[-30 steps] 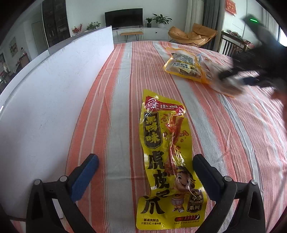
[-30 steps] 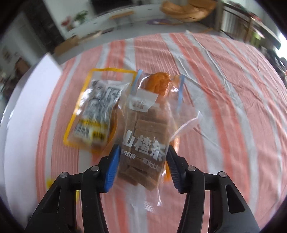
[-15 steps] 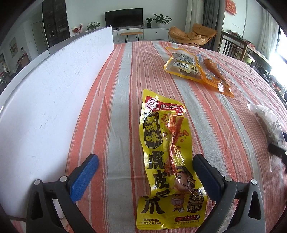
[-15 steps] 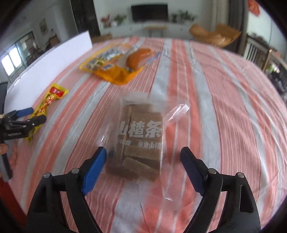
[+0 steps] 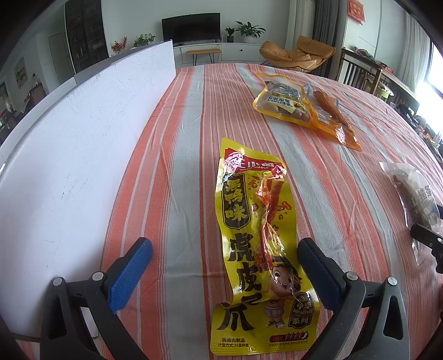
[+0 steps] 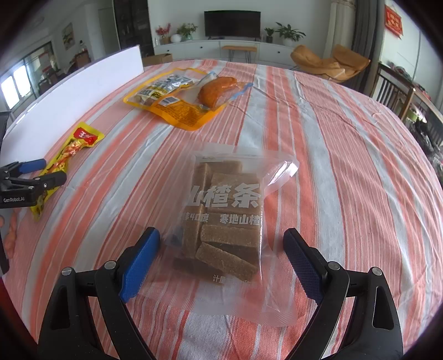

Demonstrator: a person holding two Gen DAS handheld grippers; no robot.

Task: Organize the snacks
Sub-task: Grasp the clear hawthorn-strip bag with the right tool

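- The right tongs [image 6: 221,263] are standing wide apart, having just been opening; the clear bag [image 6: 229,221] of brown bars is lying flat on the striped cloth [image 6: 346,166] between the pads, and neither pad is pressing on it.
- The left tongs [image 5: 224,265] are also gaping wide, straddling the lower part of the yellow packet [image 5: 257,249] without touching it.
- The yellow packet is lying lengthwise on the cloth, its red-labelled end pointing away from the tongs, near the white board [image 5: 83,152] that is running along the worktop's left edge.
- In the right wrist view the same yellow packet [image 6: 69,157] is showing at the far left, with the left tongs [image 6: 36,174] hovering over it.
- The orange pouch [image 6: 169,102] is lying at the far side of the cloth, well apart from both tongs, and the sausage pack [image 6: 218,90] is lying just beside it, overlapping its edge.
- In the left wrist view the clear bag [image 5: 415,193] is showing at the right edge, with a black tip of the right tongs [image 5: 426,239] in front of it.
- A TV [image 6: 232,24] and an orange chair [image 6: 329,62] are standing in the room behind.
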